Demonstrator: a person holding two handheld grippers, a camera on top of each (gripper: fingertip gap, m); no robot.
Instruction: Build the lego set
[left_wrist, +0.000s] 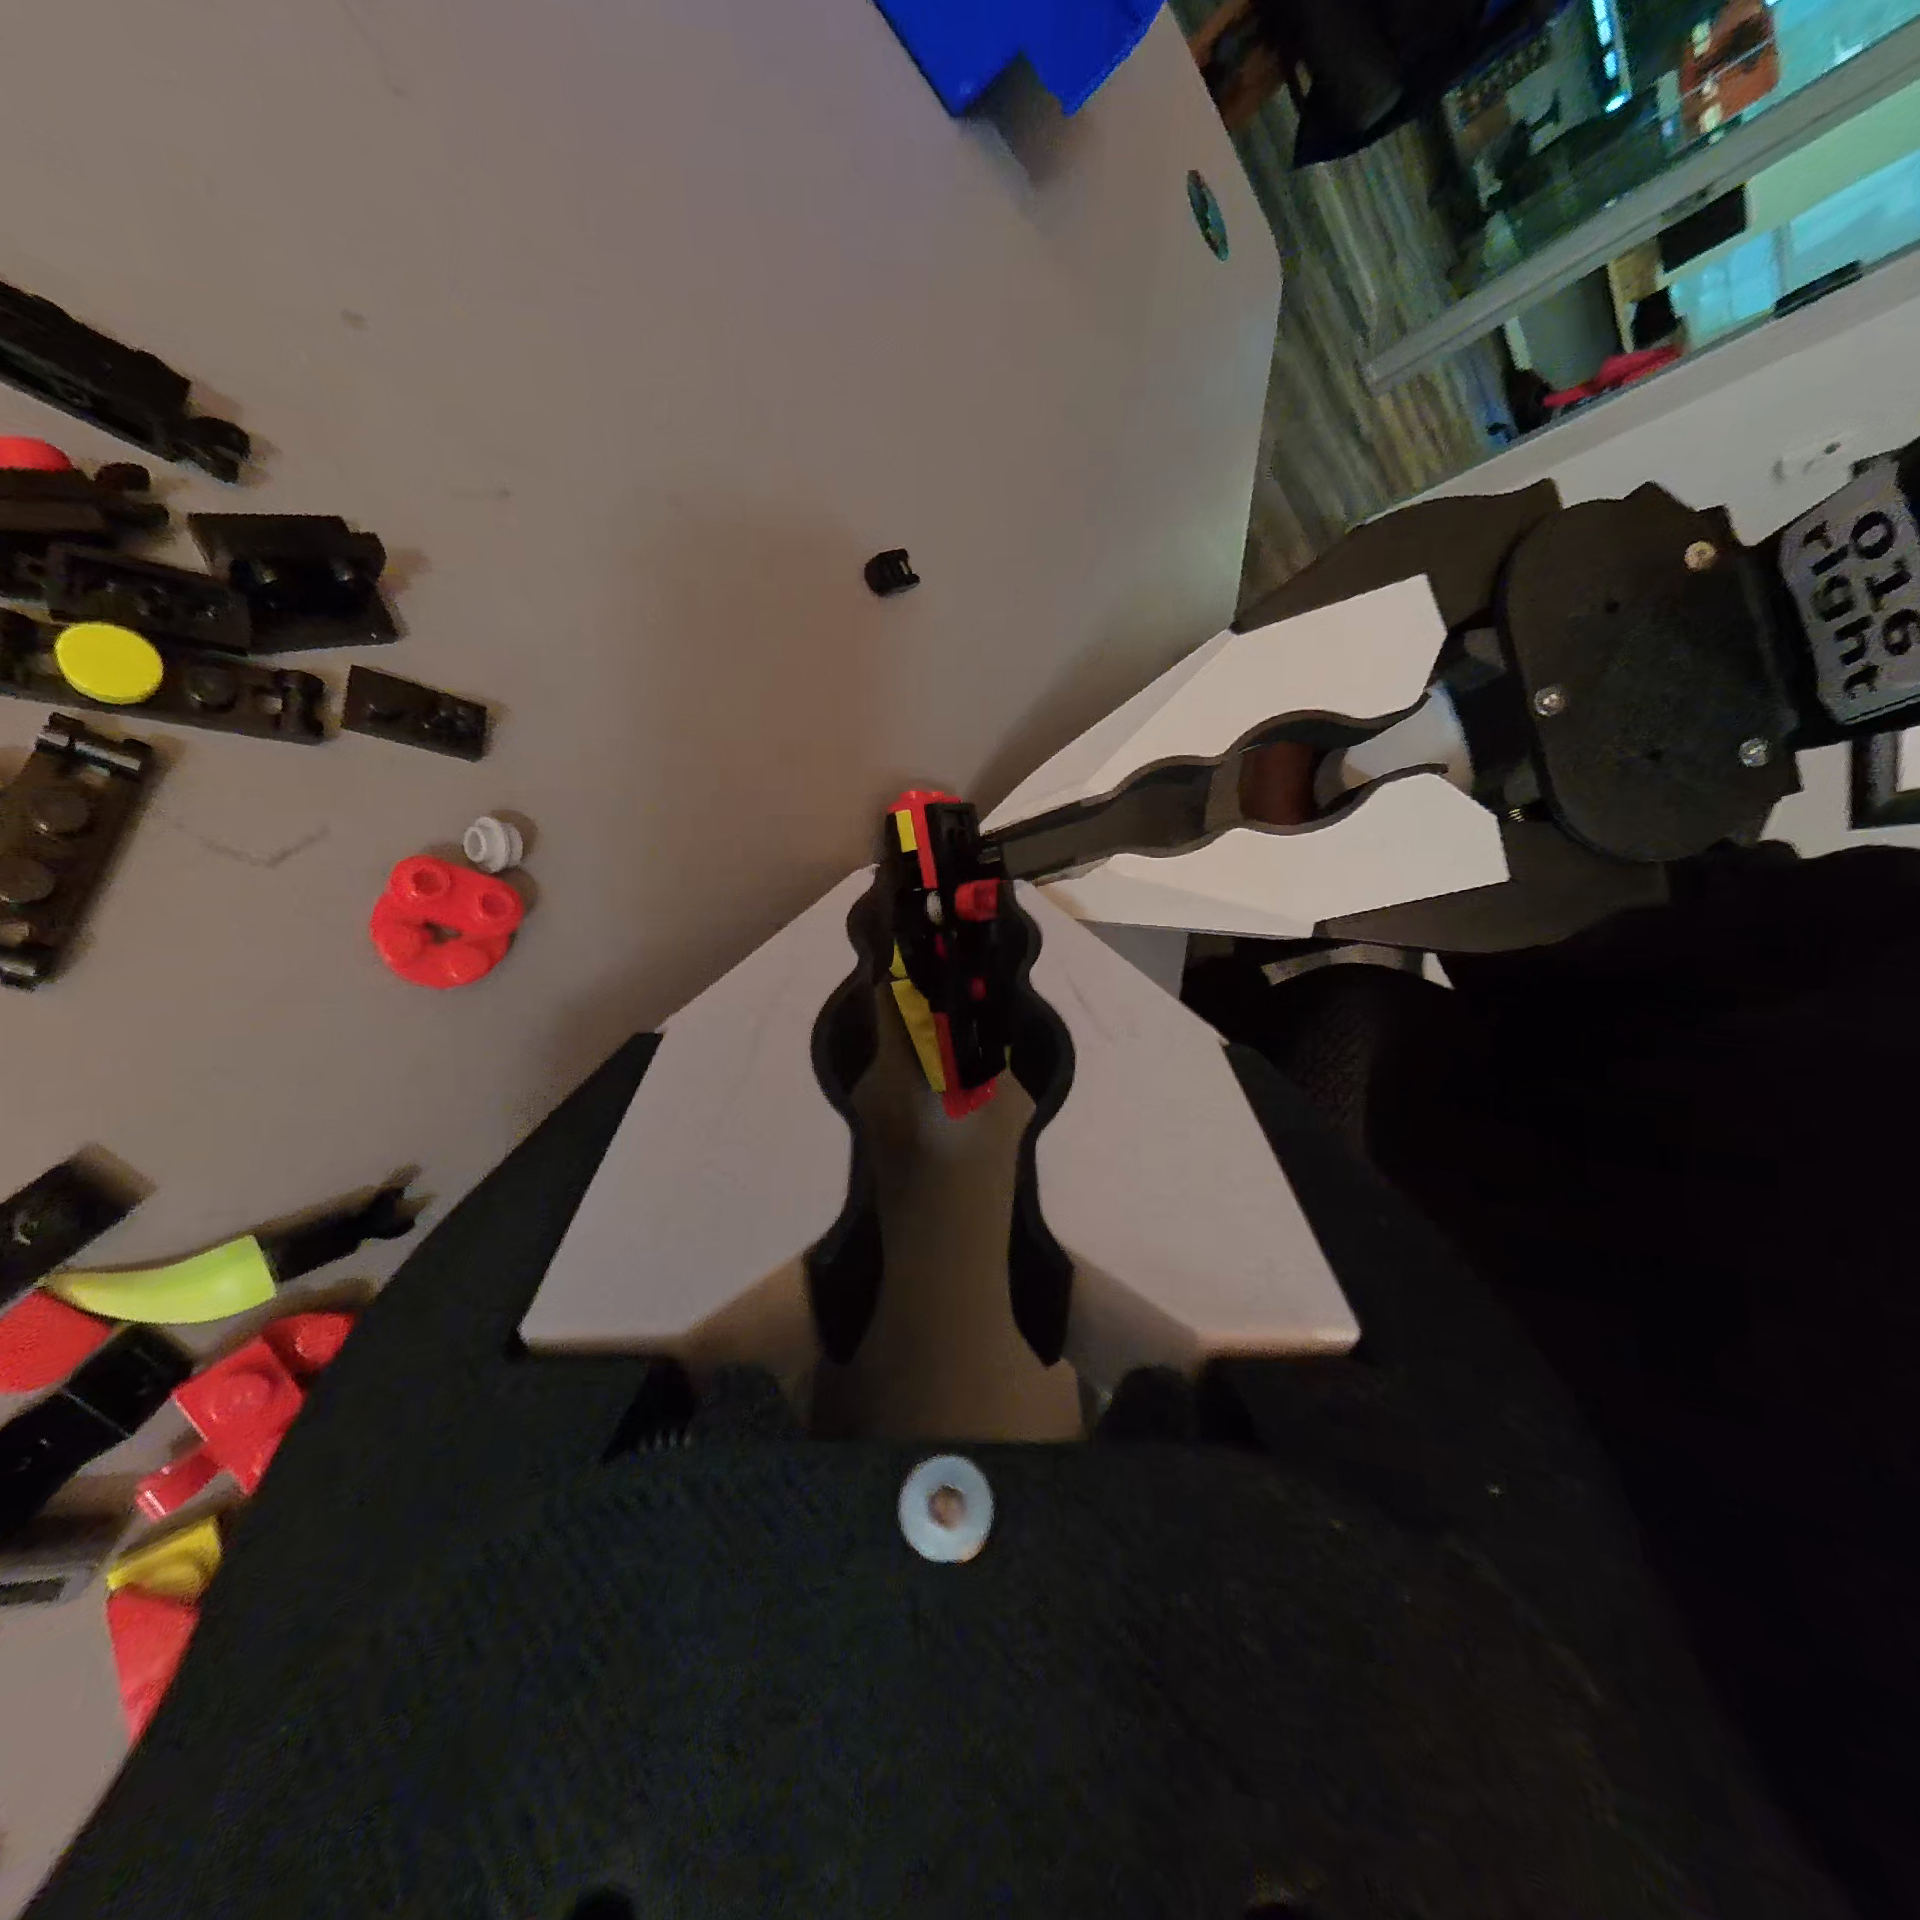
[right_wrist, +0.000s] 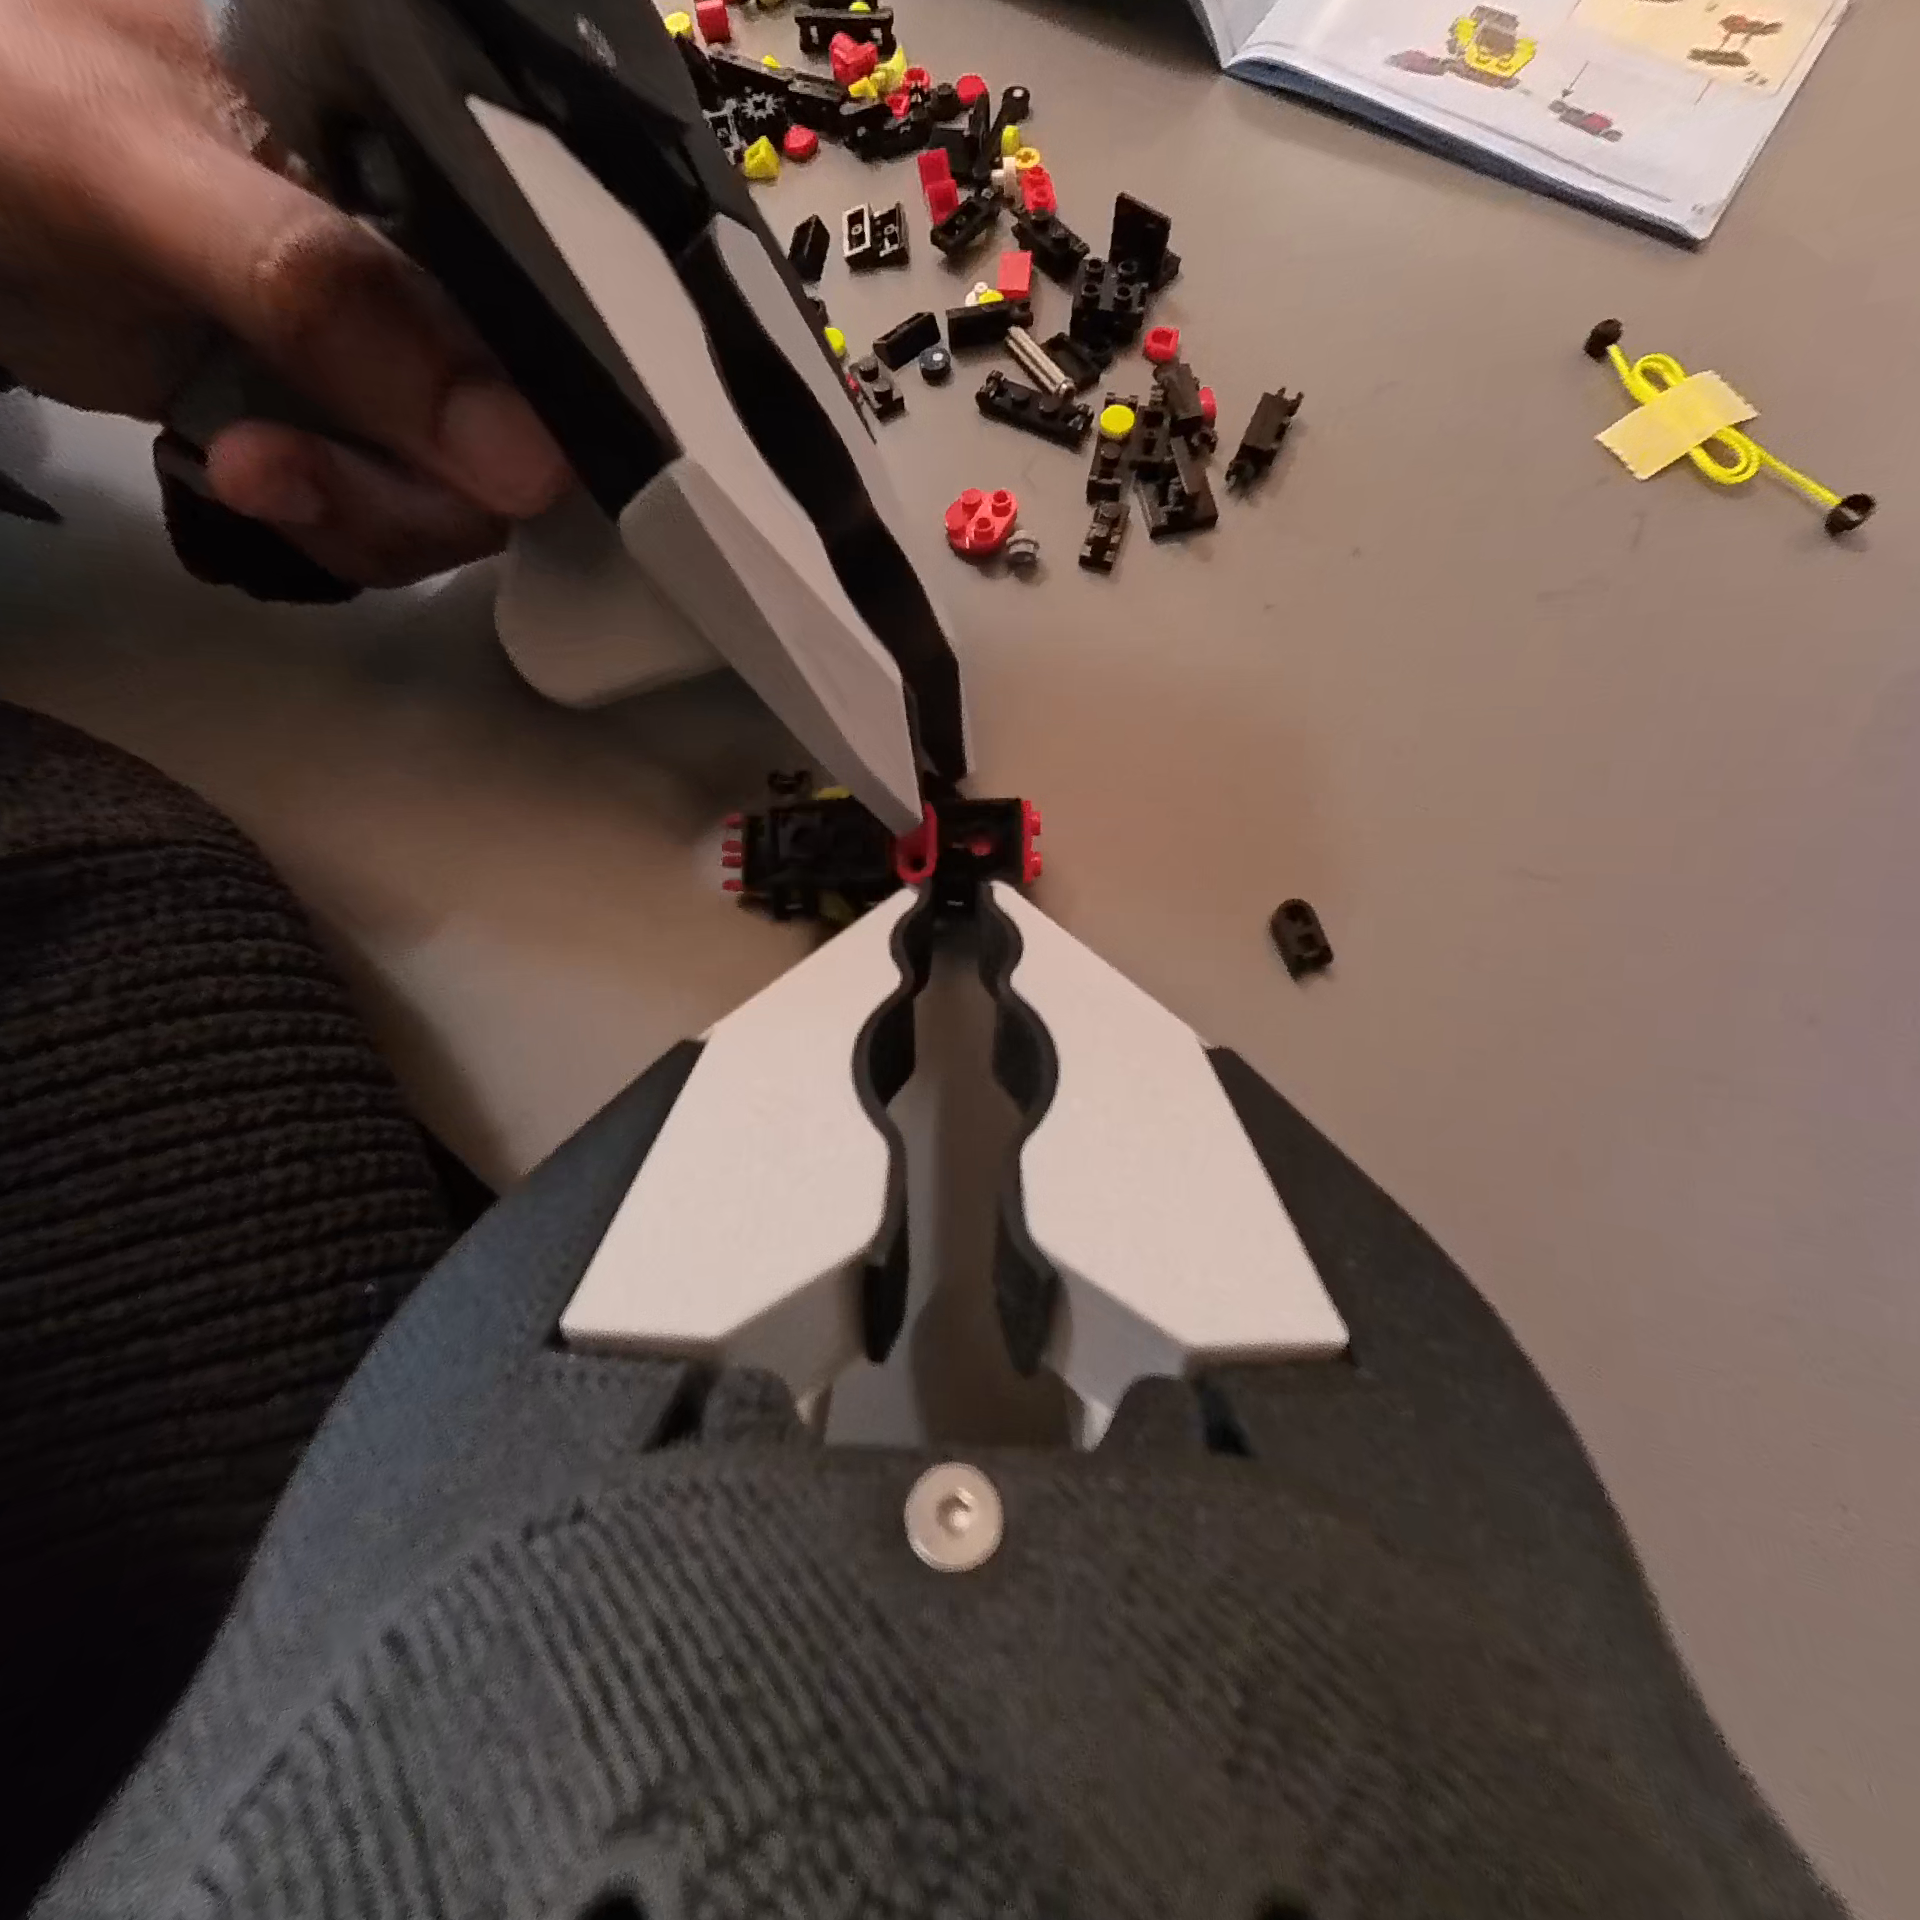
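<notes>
My left gripper (left_wrist: 948, 896) is shut on a small black, red and yellow brick assembly (left_wrist: 940, 971) and holds it lengthwise between its pads, just above the grey table (left_wrist: 675, 364). My right gripper (left_wrist: 992, 847) comes in from the right, with its tips at the far end of the assembly. In the right wrist view my right gripper (right_wrist: 956, 902) is nearly shut and pinches a thin black part at the near edge of the assembly (right_wrist: 982, 836). The left gripper (right_wrist: 928, 802) reaches down from the upper left onto the same assembly.
Loose bricks lie to the left: a red round piece (left_wrist: 445, 920), a grey stud (left_wrist: 494, 840), black plates (left_wrist: 291, 582). A small black piece (right_wrist: 1299, 938) lies to the right. A brick pile (right_wrist: 1039, 260), booklet (right_wrist: 1507, 83) and taped yellow cord (right_wrist: 1694, 426) lie farther off. The table edge (left_wrist: 1262, 416) is close. Only a small space, under 4 cm, lies between the two pairs of fingers. The small black piece (right_wrist: 1299, 938) is about 6 centimetres from my right fingertips. My left wrist view (left_wrist: 904, 569) looks at it from another angle.
</notes>
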